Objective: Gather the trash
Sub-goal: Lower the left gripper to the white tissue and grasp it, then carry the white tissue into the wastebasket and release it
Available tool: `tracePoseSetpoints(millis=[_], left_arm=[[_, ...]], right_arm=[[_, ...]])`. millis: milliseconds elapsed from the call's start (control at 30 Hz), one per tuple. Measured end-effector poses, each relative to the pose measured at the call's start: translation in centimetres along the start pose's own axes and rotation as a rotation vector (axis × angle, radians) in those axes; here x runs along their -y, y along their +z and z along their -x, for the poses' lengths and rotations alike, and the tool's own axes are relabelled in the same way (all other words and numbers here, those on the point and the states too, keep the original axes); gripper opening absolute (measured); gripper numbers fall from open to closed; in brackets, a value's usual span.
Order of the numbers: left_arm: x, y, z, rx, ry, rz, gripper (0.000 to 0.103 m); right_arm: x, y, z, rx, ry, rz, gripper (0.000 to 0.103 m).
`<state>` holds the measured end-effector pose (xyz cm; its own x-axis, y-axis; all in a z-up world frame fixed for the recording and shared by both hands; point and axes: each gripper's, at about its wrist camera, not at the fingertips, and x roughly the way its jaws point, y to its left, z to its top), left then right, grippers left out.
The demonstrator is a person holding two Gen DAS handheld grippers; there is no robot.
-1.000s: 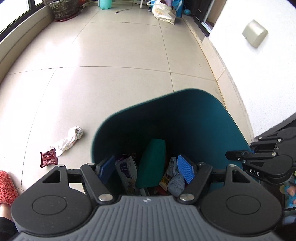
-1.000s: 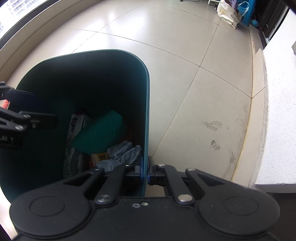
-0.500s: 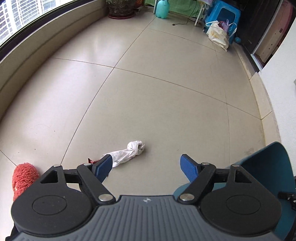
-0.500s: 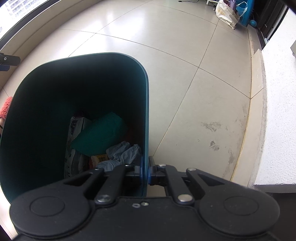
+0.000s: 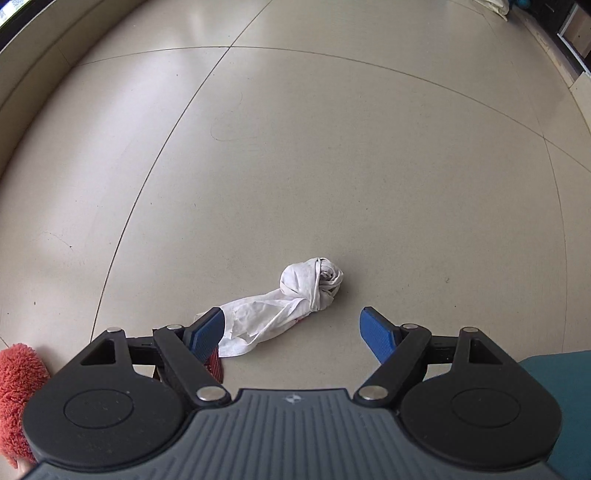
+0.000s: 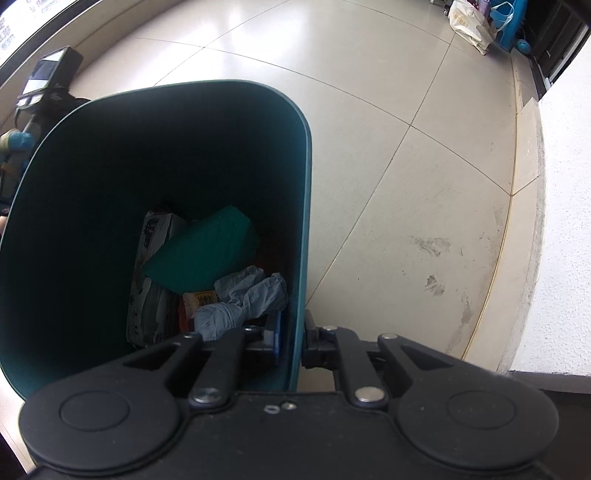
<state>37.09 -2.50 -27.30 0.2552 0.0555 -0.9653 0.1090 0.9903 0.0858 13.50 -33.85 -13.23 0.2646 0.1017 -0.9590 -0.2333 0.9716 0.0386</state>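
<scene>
A crumpled white tissue [image 5: 291, 306] lies on the beige tiled floor, with a dark red wrapper [image 5: 214, 363] partly hidden under it and behind my left finger. My left gripper [image 5: 293, 334] is open and empty, low over the floor, its jaws either side of the tissue's near end. My right gripper [image 6: 293, 338] is shut on the right rim of a teal trash bin [image 6: 301, 206]. The bin holds a teal box [image 6: 207, 254], crumpled grey paper [image 6: 243, 299] and printed packets. The bin's corner shows in the left wrist view [image 5: 554, 369].
A red fluffy slipper [image 5: 18, 387] sits at the far left. A white wall and raised ledge [image 6: 532, 184] run along the right. A bag and blue items [image 6: 476, 22] stand at the far end. The left gripper's rear shows beyond the bin [image 6: 48, 85].
My left gripper has swung away from over the bin, out to the left and down toward the tissue on the floor. My right gripper keeps its hold on the bin rim.
</scene>
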Motion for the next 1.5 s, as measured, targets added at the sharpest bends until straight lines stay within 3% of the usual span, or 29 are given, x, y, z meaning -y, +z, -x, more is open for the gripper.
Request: tracePoseSetpoints(millis=[233,433,467,567,600,800,933,1167,1500], left_arm=[[1.2,0.7,-6.2,-0.075,0.114,-0.063,0.08],[0.1,0.8,-7.9,-0.111,0.087,-0.006,0.081],[0.1,0.8,-7.7,-0.106,0.084,-0.009,0.074],[-0.1,0.6,-6.9,-0.107,0.103,-0.016,0.018],[-0.3,0.5,-6.8,-0.109,0.107,-0.013,0.015],[-2.5,-0.4,-2.4,-0.036,0.036,0.059,0.006],[-3.5,-1.0,1.3,0.021,0.005,0.037,0.006],[-3.5,-1.8,6.8,0.054,-0.028,0.013,0.006],[-1.9,-4.9,22.4,0.175,-0.099,-0.058,0.006]], right_arm=[[-0.5,0.5,-1.0,-0.027,-0.007,0.019,0.015],[-0.3,0.7,-1.3,-0.04,-0.002,0.01,0.015],[-0.2,0.7,-1.3,-0.041,-0.002,0.008,0.015],[-0.2,0.8,-1.4,-0.041,-0.005,0.006,0.015],[-0.2,0.8,-1.4,-0.04,-0.006,0.005,0.015],[0.1,0.6,-1.1,-0.029,-0.002,-0.01,0.014],[0.3,0.5,-0.6,-0.012,-0.003,-0.015,0.013],[0.5,0.2,0.0,-0.001,0.006,-0.018,0.012],[0.9,-0.1,1.8,0.042,-0.007,-0.055,0.005]])
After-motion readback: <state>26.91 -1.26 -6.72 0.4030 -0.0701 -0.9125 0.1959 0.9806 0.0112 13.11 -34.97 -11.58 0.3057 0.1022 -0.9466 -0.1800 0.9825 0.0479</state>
